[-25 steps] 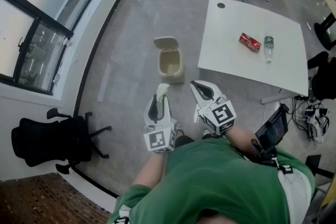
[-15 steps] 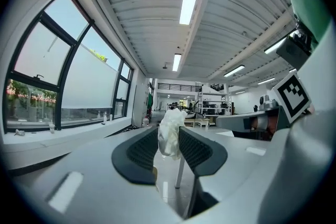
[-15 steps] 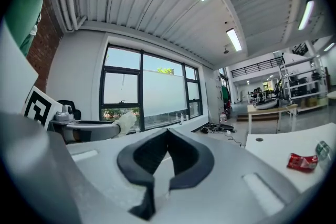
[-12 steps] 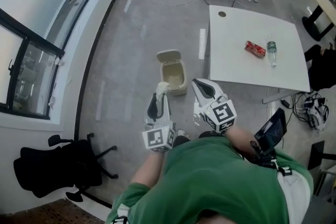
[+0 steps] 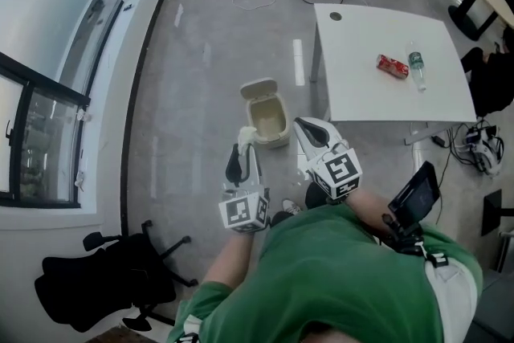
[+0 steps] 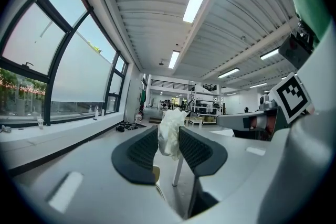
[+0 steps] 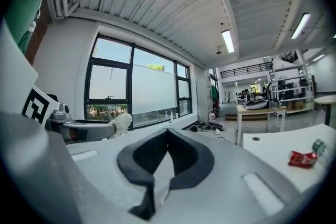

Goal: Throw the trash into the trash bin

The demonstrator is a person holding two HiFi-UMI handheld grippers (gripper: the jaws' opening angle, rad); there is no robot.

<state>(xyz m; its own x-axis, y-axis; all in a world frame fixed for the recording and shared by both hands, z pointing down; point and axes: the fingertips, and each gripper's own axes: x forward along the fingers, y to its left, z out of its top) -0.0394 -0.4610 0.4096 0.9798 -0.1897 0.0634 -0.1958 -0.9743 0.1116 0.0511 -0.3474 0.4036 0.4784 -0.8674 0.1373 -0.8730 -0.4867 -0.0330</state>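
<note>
Overhead, the head view showed a person in a green top (image 5: 337, 277) at the bottom of the frame, holding both grippers out over a grey floor. The left gripper (image 6: 168, 137) had its jaws pinching a crumpled white tissue (image 6: 170, 131), whose upper part stuck out above the dark ribbed pads. The right gripper (image 7: 168, 132) had its jaws pressed together at the tips, with nothing between them. In the head view the tissue appeared just at the lower-left corner of a beige trash bin (image 5: 282, 123) near the centre of the frame, its lid tipped open. The right gripper's tip lay just to the right of the bin's lower edge. At the upper right stood a white table (image 5: 361, 92) carrying a red packet (image 5: 393, 66) and a lying bottle (image 5: 416, 68) close beside it. A black office chair (image 5: 104, 289) sat at the lower left.
</note>
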